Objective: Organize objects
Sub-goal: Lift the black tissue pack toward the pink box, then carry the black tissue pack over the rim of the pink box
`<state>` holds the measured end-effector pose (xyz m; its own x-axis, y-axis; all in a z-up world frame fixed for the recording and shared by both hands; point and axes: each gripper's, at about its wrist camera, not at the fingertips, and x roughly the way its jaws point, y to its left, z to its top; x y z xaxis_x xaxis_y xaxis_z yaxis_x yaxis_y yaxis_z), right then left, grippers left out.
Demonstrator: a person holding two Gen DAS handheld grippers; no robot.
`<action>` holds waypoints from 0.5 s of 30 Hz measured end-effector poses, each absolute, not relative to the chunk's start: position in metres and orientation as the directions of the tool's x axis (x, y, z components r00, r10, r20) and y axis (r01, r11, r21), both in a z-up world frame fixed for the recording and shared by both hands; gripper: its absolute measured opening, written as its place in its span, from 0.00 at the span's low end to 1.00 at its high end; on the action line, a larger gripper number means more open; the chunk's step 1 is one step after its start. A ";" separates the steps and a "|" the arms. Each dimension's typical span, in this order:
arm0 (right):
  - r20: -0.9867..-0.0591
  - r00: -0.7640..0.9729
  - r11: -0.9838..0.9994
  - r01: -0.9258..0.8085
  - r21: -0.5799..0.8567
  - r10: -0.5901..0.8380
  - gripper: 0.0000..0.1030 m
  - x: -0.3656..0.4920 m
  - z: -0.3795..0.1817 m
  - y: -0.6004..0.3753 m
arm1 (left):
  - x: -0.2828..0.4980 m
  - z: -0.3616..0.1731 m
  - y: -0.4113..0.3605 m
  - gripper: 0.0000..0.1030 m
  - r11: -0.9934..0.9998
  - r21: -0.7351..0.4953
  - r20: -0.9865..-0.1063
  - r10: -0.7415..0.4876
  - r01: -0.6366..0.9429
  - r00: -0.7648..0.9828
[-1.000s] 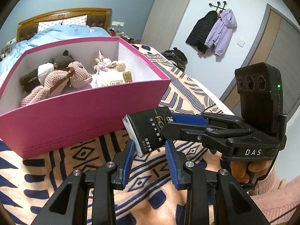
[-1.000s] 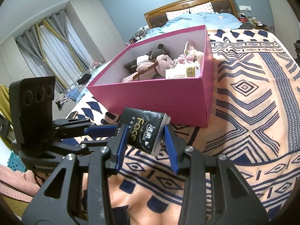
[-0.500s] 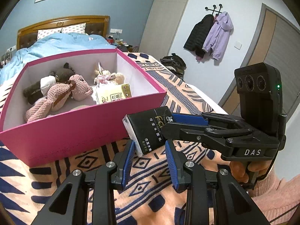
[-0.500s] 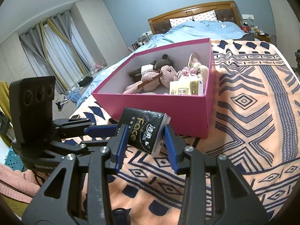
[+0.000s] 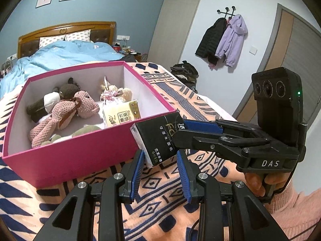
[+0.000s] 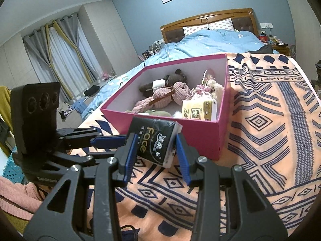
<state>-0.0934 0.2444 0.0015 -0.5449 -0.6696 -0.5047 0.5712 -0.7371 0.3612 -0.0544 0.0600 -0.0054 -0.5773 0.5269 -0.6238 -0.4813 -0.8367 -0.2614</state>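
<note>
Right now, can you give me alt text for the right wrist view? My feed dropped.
The right claw holds a black tissue pack above a patterned blanket, just in front of an open pink box holding plush toys and a yellow tissue pack. The left claw reaches in from the left, one finger touching the pack. Behind are a blue-quilted bed and grey curtains.

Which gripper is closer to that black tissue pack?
Right: the right gripper clamps the black tissue pack between its fingers. The left gripper flanks the pack's lower corner; contact unclear.
</note>
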 end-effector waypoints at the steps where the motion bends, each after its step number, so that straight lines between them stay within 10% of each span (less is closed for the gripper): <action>1: -0.503 -0.546 -0.737 0.571 0.362 -0.670 0.41 -0.094 0.002 0.245 | -0.054 -0.004 0.061 0.32 -0.837 -0.259 -0.623 0.527 -0.483 -0.579; 15: -0.490 -0.561 -0.740 0.572 0.353 -0.667 0.41 -0.098 0.009 0.248 | -0.058 0.004 0.064 0.32 -0.839 -0.240 -0.616 0.520 -0.488 -0.591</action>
<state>-0.0983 0.2477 0.0090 -0.5609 -0.6674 -0.4899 0.5721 -0.7402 0.3533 -0.0584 0.0639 0.0036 -0.5914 0.5202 -0.6162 -0.4880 -0.8392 -0.2400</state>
